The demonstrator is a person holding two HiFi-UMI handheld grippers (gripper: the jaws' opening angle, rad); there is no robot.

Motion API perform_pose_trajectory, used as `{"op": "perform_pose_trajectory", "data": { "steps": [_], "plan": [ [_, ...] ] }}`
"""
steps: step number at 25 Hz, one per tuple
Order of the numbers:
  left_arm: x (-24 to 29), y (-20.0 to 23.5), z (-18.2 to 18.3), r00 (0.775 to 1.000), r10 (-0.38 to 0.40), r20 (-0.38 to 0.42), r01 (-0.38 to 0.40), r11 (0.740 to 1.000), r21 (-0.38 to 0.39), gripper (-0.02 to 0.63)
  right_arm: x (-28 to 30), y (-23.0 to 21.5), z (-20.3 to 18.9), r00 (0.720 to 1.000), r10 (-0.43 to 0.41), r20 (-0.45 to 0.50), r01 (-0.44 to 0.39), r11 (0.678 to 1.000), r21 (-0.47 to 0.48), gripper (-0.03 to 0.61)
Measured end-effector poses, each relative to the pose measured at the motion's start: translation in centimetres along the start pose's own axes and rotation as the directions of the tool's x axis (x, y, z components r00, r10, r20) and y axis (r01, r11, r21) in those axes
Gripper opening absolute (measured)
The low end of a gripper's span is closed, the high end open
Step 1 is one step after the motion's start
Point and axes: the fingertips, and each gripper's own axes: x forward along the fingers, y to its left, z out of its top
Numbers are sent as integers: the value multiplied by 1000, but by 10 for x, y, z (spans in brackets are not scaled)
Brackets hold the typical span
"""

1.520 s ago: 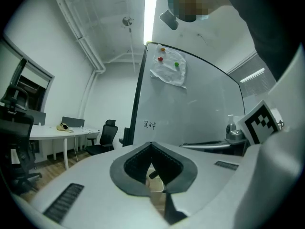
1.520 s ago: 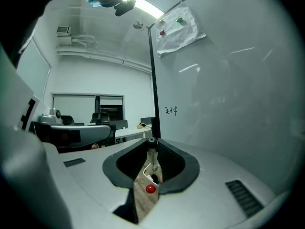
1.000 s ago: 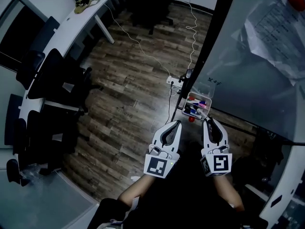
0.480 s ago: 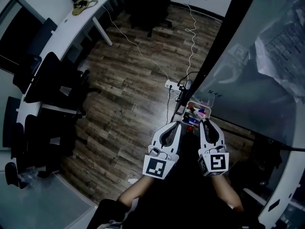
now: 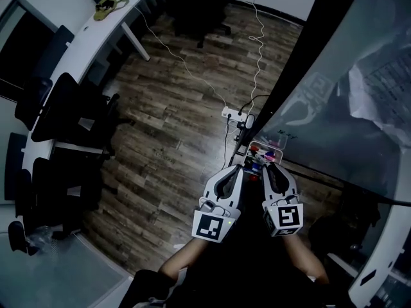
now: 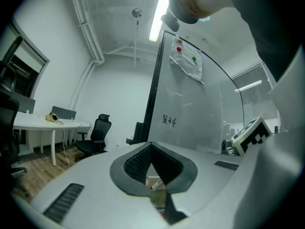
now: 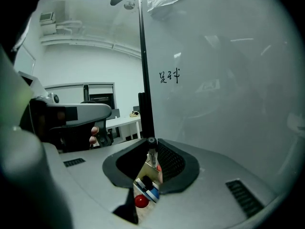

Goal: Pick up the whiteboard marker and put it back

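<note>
Dim office, wood floor (image 5: 173, 127), glass board (image 5: 340, 108) at rt. L gripper (image 5: 239, 167) jaws together, empty; R gripper (image 5: 264, 167) jaws clamped on whiteboard marker (image 7: 151, 151).

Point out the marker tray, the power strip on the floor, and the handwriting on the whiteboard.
marker tray (image 5: 268, 148): head view, on its far rim.
power strip (image 5: 231, 113): head view, on the middle of its white body.
handwriting (image 7: 169, 75): right gripper view, on the middle of the dark strokes.

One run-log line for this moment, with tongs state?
left tongs: shut, empty | right tongs: shut on whiteboard marker | near marker tray
</note>
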Motion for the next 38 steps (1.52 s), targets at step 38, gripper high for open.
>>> {"op": "perform_pose_trajectory", "data": {
  "steps": [38],
  "plan": [
    [-3, -12, -2, 1000, -15, 7, 15, 1000, 19, 8, -13, 11, 2, 997, 44, 58, -43, 999, -11, 81]
  ]
}}
